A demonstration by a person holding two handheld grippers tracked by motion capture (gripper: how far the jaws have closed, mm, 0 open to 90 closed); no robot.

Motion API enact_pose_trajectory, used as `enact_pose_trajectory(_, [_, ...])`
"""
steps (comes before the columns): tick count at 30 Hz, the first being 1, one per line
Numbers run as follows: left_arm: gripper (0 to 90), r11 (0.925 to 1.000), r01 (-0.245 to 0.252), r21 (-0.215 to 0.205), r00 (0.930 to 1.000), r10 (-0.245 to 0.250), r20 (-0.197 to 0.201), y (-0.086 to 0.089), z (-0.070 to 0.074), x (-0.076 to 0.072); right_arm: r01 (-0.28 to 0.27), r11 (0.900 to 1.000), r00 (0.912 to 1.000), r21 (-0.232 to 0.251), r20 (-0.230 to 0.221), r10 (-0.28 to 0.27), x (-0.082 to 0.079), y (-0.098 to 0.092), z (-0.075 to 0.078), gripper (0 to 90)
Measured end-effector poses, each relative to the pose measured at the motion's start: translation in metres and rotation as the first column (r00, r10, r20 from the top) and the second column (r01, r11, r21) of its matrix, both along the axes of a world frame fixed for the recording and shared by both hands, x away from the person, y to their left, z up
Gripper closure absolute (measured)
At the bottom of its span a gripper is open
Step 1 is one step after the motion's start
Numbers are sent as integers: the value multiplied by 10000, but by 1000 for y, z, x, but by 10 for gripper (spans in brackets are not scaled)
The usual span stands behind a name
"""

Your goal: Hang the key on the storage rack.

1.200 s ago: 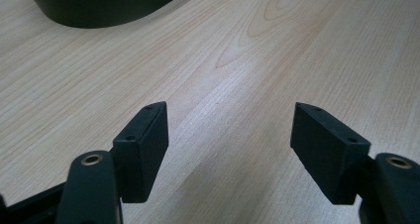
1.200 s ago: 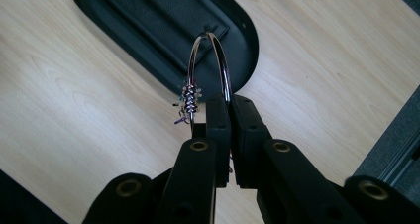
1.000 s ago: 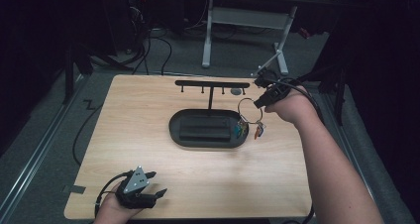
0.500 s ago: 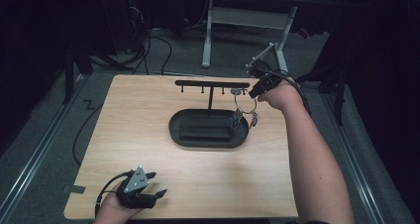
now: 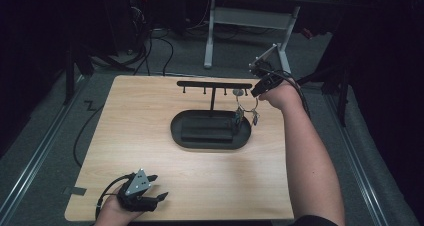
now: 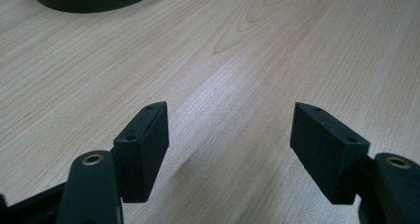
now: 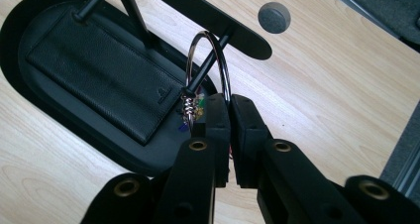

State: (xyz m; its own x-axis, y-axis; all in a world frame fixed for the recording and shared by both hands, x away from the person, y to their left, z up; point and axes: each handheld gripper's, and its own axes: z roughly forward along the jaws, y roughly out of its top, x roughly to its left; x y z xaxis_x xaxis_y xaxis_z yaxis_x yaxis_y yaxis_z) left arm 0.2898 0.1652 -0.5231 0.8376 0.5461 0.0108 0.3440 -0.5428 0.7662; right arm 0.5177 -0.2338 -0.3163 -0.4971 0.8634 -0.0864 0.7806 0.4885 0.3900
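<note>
At the near edge of the wooden table (image 5: 150, 136), the left gripper (image 5: 150, 196) rests with its jaws spread wide and nothing between them. Farther off, the right gripper (image 7: 230, 115) is clamped on the metal key ring (image 7: 210, 65), which loops around a peg at the right end of the black key rack (image 5: 215, 84), the keys (image 5: 245, 117) dangling over the rim of the black oval tray (image 5: 210, 141), where a black wallet (image 7: 99, 70) lies.

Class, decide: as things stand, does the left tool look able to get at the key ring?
Probably not without a long move: the left tool sits open at the table's near edge, while the key ring is pinched by the right tool at the rack.
</note>
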Motion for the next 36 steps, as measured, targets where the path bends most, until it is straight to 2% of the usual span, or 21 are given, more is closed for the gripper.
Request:
enact_pose_trajectory(4, [318,10000,71,56,10000,-71,-16,-1,0,-1,5,9999,10000,-170,56,-4,1,5,-4,855])
enact_pose_trajectory(8, [319,10000,66,69,10000,-66,-46,-1,0,0,15,9996,9997,-274,241,-9,1,8,-5,799])
enact_pose_trajectory(10, [319,9999,69,76,10000,-69,-7,-2,-1,0,215,9996,9984,-162,523,-207,-2,8,-2,767])
enact_pose_trajectory(16, [318,9998,141,134,9999,-141,-28,-3,-1,0,221,9997,9957,128,902,-232,-12,6,3,671])
enact_pose_trajectory(23, [316,9997,167,169,9999,-167,35,-5,-1,0,150,9983,9926,572,1196,-217,-36,-2,-3,560])
enact_pose_trajectory(27, [314,9997,166,198,9998,-168,65,-6,-1,0,178,9967,9902,788,1367,-285,-51,-8,-9,459])
enact_pose_trajectory(29, [313,9997,155,197,9999,-156,63,-6,-1,0,239,9949,9877,976,1513,-386,-59,-11,-11,426])
enact_pose_trajectory(34, [308,9998,50,186,9999,-52,86,-7,-1,0,261,9954,9822,917,1828,-425,-74,-16,-16,364])
enact_pose_trajectory(36, [304,9998,-19,178,10000,18,78,-6,-1,0,388,9922,9788,1186,1955,-617,-82,-20,-21,340])
